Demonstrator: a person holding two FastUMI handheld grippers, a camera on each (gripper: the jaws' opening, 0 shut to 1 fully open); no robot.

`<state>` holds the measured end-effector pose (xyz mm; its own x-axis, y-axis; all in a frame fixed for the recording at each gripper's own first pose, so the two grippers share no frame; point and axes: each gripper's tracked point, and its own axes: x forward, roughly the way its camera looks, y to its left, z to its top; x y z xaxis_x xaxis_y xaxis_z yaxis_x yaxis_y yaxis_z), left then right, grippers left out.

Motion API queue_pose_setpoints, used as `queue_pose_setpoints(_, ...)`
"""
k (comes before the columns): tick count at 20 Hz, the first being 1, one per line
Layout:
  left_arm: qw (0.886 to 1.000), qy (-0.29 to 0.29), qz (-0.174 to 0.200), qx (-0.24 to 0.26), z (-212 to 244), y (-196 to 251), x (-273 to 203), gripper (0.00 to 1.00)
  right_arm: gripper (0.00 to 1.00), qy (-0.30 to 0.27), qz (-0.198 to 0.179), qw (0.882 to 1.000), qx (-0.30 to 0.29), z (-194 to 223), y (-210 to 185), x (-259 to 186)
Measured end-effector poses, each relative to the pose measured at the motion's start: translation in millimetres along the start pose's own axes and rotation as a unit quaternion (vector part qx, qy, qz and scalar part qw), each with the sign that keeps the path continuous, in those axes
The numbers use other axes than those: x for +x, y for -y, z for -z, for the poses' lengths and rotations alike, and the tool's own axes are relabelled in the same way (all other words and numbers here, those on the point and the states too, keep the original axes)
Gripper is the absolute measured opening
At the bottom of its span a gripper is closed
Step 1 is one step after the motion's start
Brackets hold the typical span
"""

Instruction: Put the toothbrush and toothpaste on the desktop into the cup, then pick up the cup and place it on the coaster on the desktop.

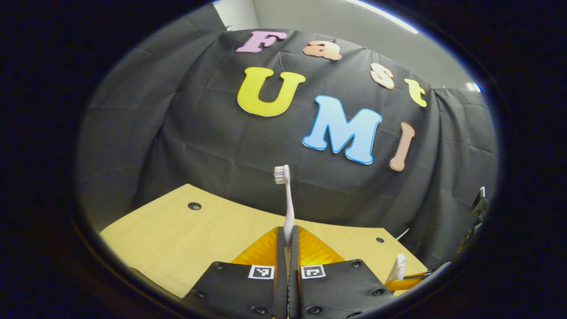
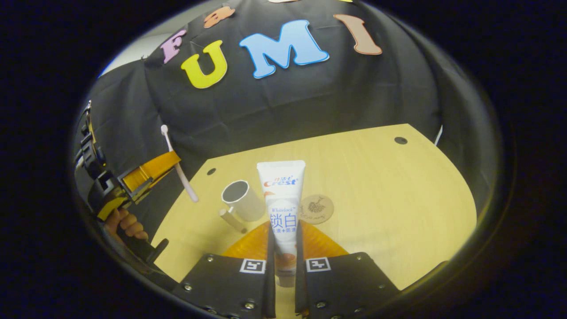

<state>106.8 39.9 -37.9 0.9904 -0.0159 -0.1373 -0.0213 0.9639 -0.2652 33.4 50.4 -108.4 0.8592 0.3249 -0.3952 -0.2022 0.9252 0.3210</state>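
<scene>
My left gripper (image 1: 288, 241) is shut on a pale pink toothbrush (image 1: 287, 199), which stands upright with its bristle head on top. In the right gripper view the same toothbrush (image 2: 179, 166) hangs tilted above the table's left edge, held by the left gripper (image 2: 166, 170). My right gripper (image 2: 283, 241) is shut on a white toothpaste tube (image 2: 282, 195), lifted over the table. Behind the tube a grey cup (image 2: 242, 200) with a handle stands on the wooden table (image 2: 398, 199). A round brown coaster (image 2: 316, 208) lies just right of the tube.
The table (image 1: 177, 235) has small dark holes (image 2: 400, 140) near its far corners. A hand (image 2: 126, 223) holds the left gripper at the left edge. The toothpaste tube's end (image 1: 400, 266) and the right gripper peek in at the lower right of the left gripper view.
</scene>
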Motion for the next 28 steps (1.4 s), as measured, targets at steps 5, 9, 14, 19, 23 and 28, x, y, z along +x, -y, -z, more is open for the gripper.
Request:
queue_pose_setpoints(5, 1.0, 0.004, 0.019, -0.004, 12, 7, 42, 0.07, 0.18, -0.006, 0.024, 1.0, -0.006, 3, 6, 4)
queue_pose_setpoints(9, 0.999, -0.02, 0.026, 0.012, 42, 7, 75, 0.08, 0.18, -0.017, 0.031, 0.999, 0.001, 6, 6, 11)
queue_pose_setpoints(14, 0.998, -0.054, 0.026, 0.03, 78, 3, 88, 0.07, 0.18, -0.026, 0.03, 0.999, 0.011, 3, 2, 22)
queue_pose_setpoints(19, 0.997, -0.075, 0.016, 0.032, 98, -6, 93, 0.04, 0.18, -0.017, 0.028, 0.999, -0.011, -12, -6, 33)
queue_pose_setpoints(23, 0.995, -0.089, 0.019, 0.025, 111, -9, 92, 0.16, 0.18, -0.005, 0.015, 1.0, -0.023, -29, -19, 44)
queue_pose_setpoints(28, 0.994, -0.103, 0.026, 0.024, 113, -15, 85, 0.36, 0.18, 0.007, -0.01, 0.999, -0.039, -48, -44, 60)
